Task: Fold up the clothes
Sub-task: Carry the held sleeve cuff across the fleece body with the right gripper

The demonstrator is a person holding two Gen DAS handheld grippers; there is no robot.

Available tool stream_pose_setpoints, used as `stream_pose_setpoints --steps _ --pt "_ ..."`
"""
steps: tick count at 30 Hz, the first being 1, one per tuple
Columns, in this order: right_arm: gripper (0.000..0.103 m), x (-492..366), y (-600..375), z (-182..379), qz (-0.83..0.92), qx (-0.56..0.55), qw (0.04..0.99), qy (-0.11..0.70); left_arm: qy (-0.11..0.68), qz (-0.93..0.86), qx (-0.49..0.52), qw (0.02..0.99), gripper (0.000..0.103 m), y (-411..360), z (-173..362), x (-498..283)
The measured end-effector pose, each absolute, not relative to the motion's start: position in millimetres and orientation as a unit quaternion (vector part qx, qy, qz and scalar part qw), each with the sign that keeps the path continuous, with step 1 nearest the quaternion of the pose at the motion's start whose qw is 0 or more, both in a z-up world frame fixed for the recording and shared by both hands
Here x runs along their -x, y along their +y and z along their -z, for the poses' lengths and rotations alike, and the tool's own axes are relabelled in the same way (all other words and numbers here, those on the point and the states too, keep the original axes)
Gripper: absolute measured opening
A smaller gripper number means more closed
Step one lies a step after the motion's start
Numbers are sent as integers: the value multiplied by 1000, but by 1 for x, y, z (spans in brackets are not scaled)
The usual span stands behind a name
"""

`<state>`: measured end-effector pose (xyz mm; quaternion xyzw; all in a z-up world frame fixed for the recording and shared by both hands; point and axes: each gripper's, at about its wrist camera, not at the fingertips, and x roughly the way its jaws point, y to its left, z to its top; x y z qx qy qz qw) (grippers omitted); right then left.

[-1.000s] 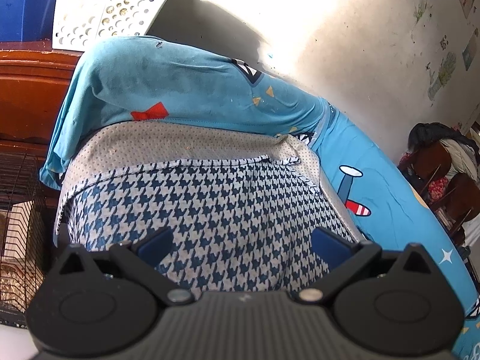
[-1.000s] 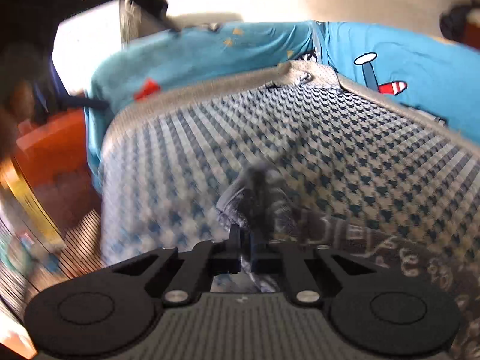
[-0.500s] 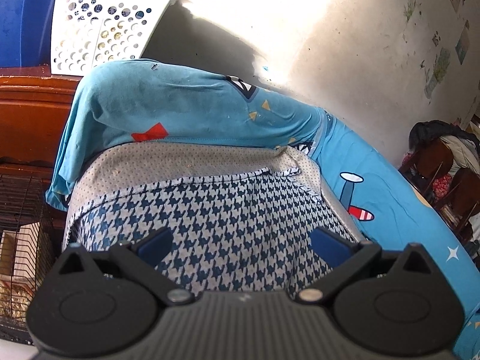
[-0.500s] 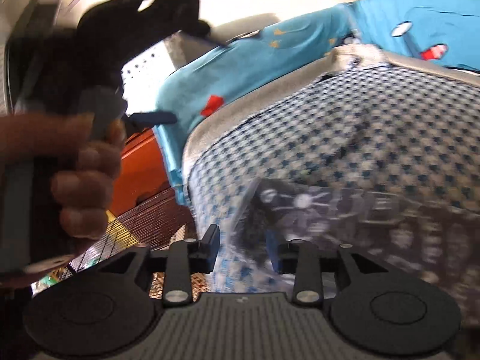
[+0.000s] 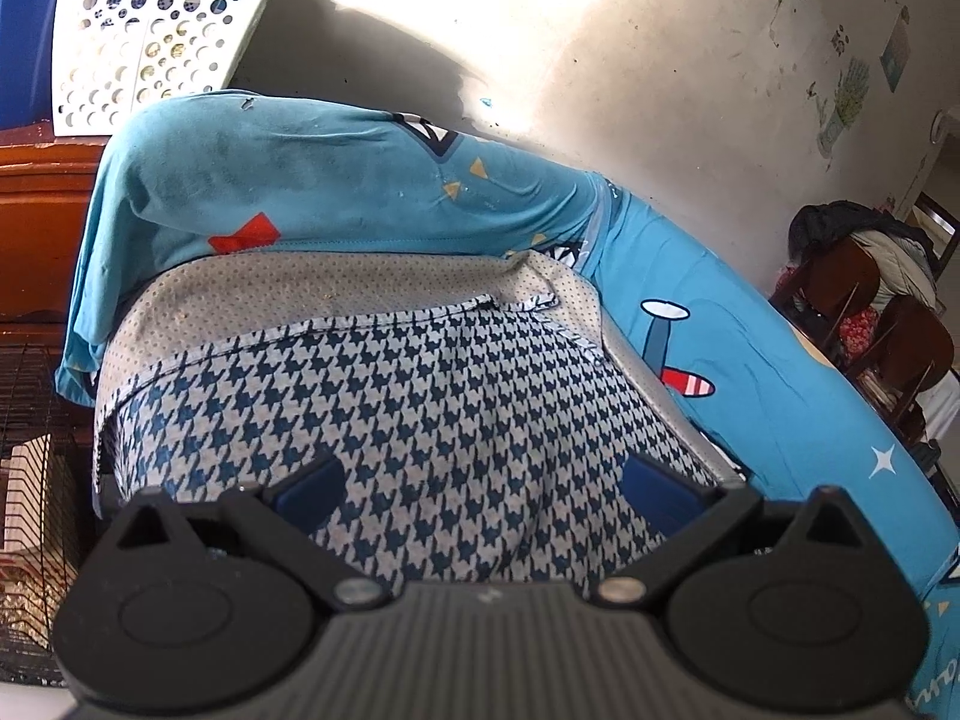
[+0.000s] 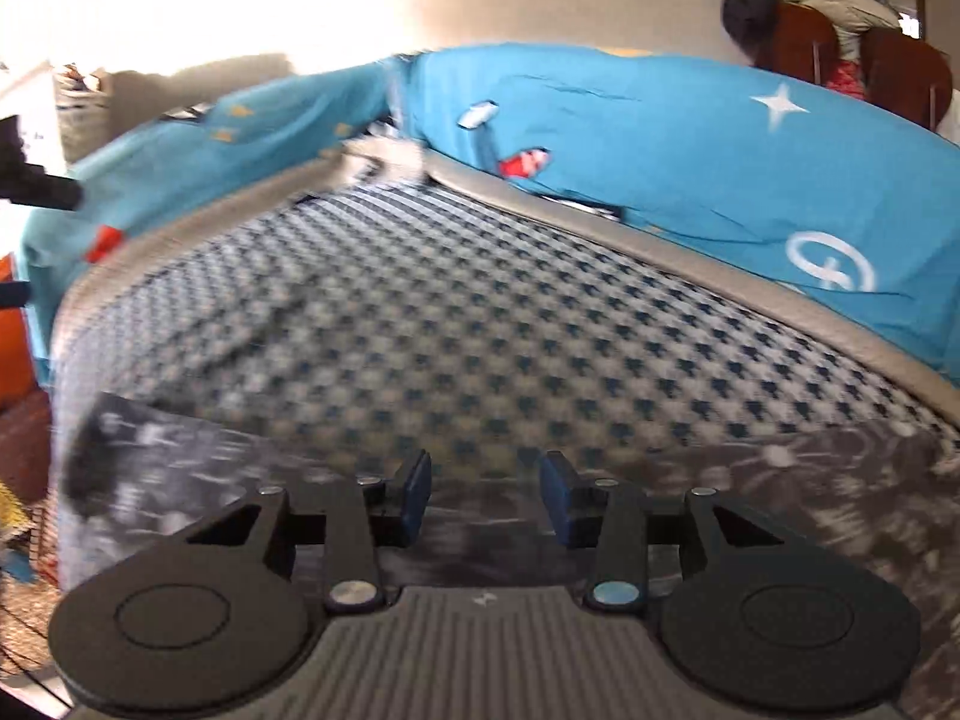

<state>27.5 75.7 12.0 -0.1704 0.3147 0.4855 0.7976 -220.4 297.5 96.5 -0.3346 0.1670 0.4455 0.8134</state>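
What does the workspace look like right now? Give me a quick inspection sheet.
Surface: blue cartoon-print sheet under a houndstooth cloth with a dotted grey border.
Job's things: dark patterned garment lying flat along the near edge of the houndstooth cloth, blurred.
Clutter: nothing seen on the cloth.
Grippers: left tongs wide open over the houndstooth cloth, holding nothing; right tongs opening, nothing between the pads, garment below.
Cables: nothing seen.
Surroundings: white perforated basket, wire cage, wooden chairs draped with clothes, wall with stickers.
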Motion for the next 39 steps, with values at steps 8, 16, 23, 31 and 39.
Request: stream_pose_setpoints --steps 8,16,23,31,39 --pt "57 -45 82 8 -485 238 774 329 177 -435 332 818 103 294 -95 214" --pt "59 -36 90 9 -524 284 751 285 183 -427 329 822 103 292 -94 210" --pt "59 -42 106 14 -579 336 690 277 191 -418 331 824 103 287 -91 204" --pt "16 -52 106 16 -635 310 641 300 200 -410 318 831 103 279 -92 190" --pt "7 -56 111 -8 -598 230 727 248 206 -406 309 835 103 271 -91 182"
